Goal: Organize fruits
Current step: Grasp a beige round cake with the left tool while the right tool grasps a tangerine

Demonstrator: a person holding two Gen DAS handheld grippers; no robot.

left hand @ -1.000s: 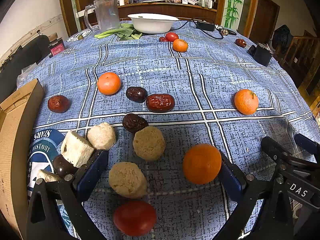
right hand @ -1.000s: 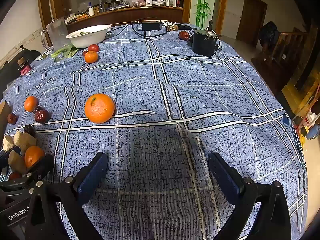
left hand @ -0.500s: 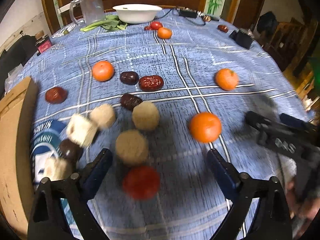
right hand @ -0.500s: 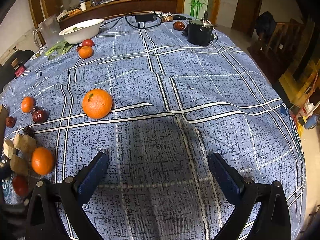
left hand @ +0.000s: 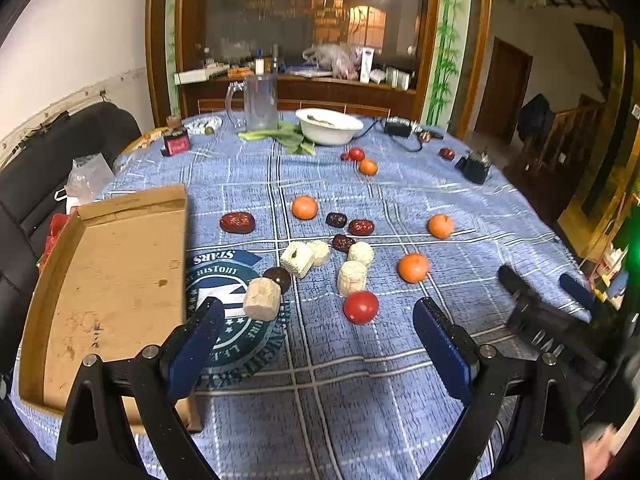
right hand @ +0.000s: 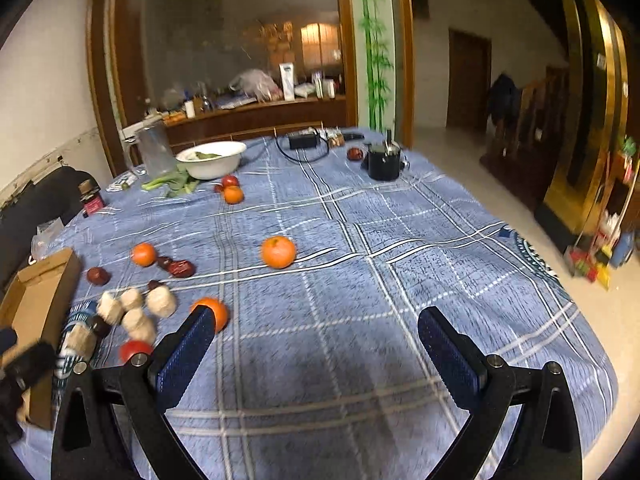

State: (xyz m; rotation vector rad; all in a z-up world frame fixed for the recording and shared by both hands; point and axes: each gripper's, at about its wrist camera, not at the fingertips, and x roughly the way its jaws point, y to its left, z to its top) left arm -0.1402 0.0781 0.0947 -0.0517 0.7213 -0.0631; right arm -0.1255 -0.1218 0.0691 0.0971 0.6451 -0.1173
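The left gripper [left hand: 316, 336] hangs above the near edge of the tabletop [left hand: 400, 412] with its jaws spread wide and nothing between them. The right gripper [right hand: 316, 354] is likewise released and empty, over bare cloth to the right.

Just beyond the left jaws lies a red tomato [left hand: 360, 307], with an orange [left hand: 413, 267] to its right and pale cut chunks [left hand: 352, 278] and dark dates [left hand: 361, 227] clustered behind. More oranges sit farther out: one far left of centre [left hand: 304, 207], one to the right [left hand: 440, 226], and one near the white bowl [left hand: 329, 125] at the far side.

The cardboard tray [left hand: 108, 280] at the near left holds nothing that I can see, so the sorting looks barely begun; every fruit in view lies loose on the cloth.

The tray's long axis runs near to far, its open face up. The date left of centre [left hand: 237, 222] lies with its long axis left to right, as does the one at centre.
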